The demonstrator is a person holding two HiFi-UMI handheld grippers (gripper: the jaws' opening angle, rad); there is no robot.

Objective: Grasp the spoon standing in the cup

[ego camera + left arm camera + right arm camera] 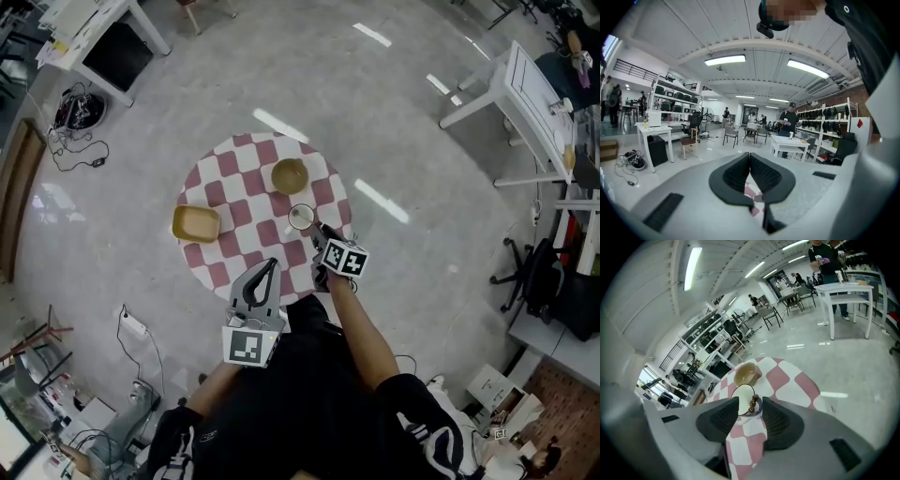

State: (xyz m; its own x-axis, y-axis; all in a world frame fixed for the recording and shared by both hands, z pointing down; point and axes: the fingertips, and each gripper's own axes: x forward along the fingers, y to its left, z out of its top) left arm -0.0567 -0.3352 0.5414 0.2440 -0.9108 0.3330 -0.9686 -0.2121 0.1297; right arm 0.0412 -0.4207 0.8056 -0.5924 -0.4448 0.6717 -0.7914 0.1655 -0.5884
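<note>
Workshop floor, round table in red-and-white checked cloth [246, 187] | white dark-rimmed cup [741, 397] toward its right side, brown bead-handled spoon [753, 402] standing in it | right tongs [750, 408] spread, handle lined up between them (no pad touching, as far as shows) | left tongs [749, 157] pressed together, empty, over the near edge | approach looks done; closing remains.

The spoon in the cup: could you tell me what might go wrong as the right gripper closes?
The right gripper has its jaws open on either side of the spoon, with the rim of the cup close beside them; closing might catch the rim and tip the cup. Pushing forward could shove the cup into the bowl behind it.
</note>
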